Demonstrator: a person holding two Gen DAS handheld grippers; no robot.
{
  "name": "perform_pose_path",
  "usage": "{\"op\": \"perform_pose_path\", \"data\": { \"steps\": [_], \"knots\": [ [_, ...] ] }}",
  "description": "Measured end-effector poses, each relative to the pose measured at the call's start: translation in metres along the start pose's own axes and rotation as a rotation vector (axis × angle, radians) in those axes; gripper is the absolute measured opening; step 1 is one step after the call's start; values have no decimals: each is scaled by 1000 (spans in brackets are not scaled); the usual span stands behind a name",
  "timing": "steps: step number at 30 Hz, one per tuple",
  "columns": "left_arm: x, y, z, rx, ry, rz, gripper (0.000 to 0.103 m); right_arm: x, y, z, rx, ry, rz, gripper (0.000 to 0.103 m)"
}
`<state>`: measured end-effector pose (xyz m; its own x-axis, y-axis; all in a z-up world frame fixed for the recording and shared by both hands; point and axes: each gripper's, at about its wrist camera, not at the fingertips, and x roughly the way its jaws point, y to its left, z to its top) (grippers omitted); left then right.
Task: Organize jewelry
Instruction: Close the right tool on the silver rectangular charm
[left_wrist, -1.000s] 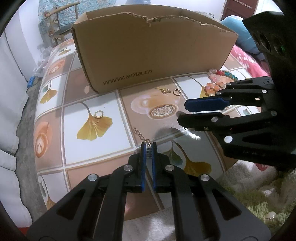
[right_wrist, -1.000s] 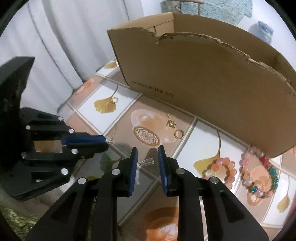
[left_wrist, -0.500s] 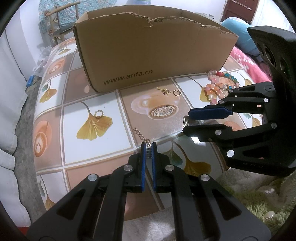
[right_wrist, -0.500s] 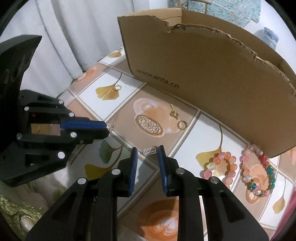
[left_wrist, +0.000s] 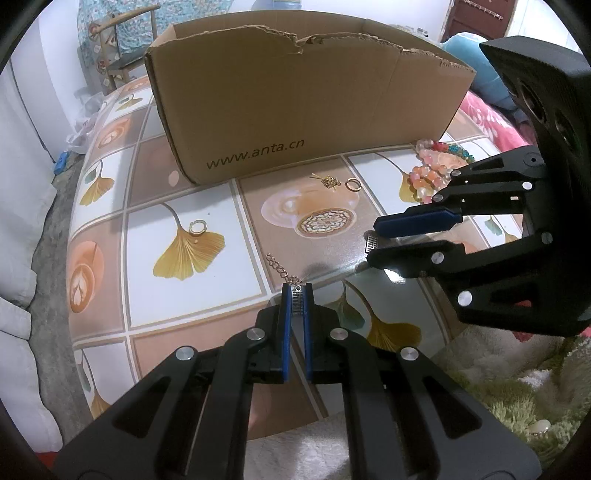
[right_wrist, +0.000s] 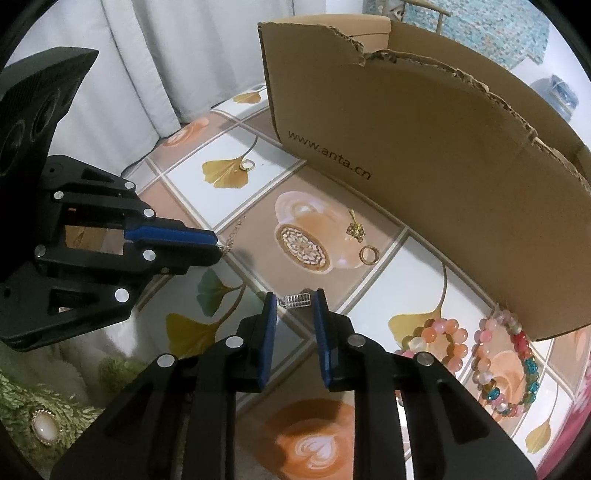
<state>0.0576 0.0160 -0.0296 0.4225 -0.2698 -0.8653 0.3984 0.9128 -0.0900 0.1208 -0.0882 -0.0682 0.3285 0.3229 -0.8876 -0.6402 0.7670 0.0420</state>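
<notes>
We have a small silver ladder-shaped charm (right_wrist: 298, 299) between the pads of our right gripper (right_wrist: 295, 301), whose jaws have just been closing on it; both pads now look to touch its ends, lifted just off the table (left_wrist: 229, 280). Our left gripper (left_wrist: 296, 301) is clamped on a matching silver piece (left_wrist: 296, 303) with a fine gold chain (left_wrist: 279, 266) trailing ahead of it across the glossy tiled top, probably so each end stays controlled. Beyond both grippers lie gold rings (right_wrist: 368, 254), a gold pin (right_wrist: 355, 229), and glassy bead bracelets (right_wrist: 443, 341) beside the torn cardboard box (right_wrist: 424, 147).
</notes>
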Motion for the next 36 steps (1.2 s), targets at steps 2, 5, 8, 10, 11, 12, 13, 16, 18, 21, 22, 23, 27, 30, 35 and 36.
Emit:
{"op": "perform_pose_path", "data": {
  "steps": [2, 5, 8, 10, 11, 12, 13, 16, 18, 21, 22, 23, 27, 30, 35, 36],
  "knots": [
    [0, 1, 0, -1, 0, -1, 5, 1, -3, 1, 12, 1, 10, 15],
    [0, 0, 0, -1, 0, 0, 5, 1, -2, 1, 6, -1, 6, 15],
    [0, 1, 0, 0, -1, -1, 5, 2, -3, 1, 18, -6, 10, 15],
    [0, 0, -1, 0, -1, -1, 5, -1, -5, -2, 25, -11, 13, 15],
    [0, 0, -1, 2, -2, 0, 5, -1, -5, -2, 29, -13, 13, 15],
    [0, 0, -1, 5, -4, 2, 5, -2, -5, -3, 30, -14, 13, 12],
    [0, 0, -1, 8, -4, 3, 5, -3, -6, -3, 34, -15, 12, 12],
    [0, -1, -1, 17, -6, 7, 5, -4, -8, -4, 46, -12, 19, 2],
    [0, -1, -1, 18, -6, 7, 5, -4, -9, -4, 45, -13, 19, 2],
    [0, -2, -1, 18, -5, 9, 5, -6, -8, -3, 44, -19, 20, 2],
    [0, -2, -1, 18, -6, 10, 5, -8, -8, -2, 47, -26, 20, 2],
    [-1, -2, 0, 17, -6, 10, 5, -8, -8, -2, 50, -30, 28, 3],
    [0, -2, -1, 19, -6, 9, 5, -10, -4, -2, 8, -36, 33, 19],
    [-1, -2, 0, 22, -7, 8, 5, -10, 0, 2, -38, -45, 44, 19],
    [-1, -2, 1, 19, -8, 7, 5, -5, -1, 9, -88, -54, 89, 19],
    [-1, -2, 1, 18, -8, 6, 5, -4, -2, 9, -89, -50, 93, 19]
  ]
}}
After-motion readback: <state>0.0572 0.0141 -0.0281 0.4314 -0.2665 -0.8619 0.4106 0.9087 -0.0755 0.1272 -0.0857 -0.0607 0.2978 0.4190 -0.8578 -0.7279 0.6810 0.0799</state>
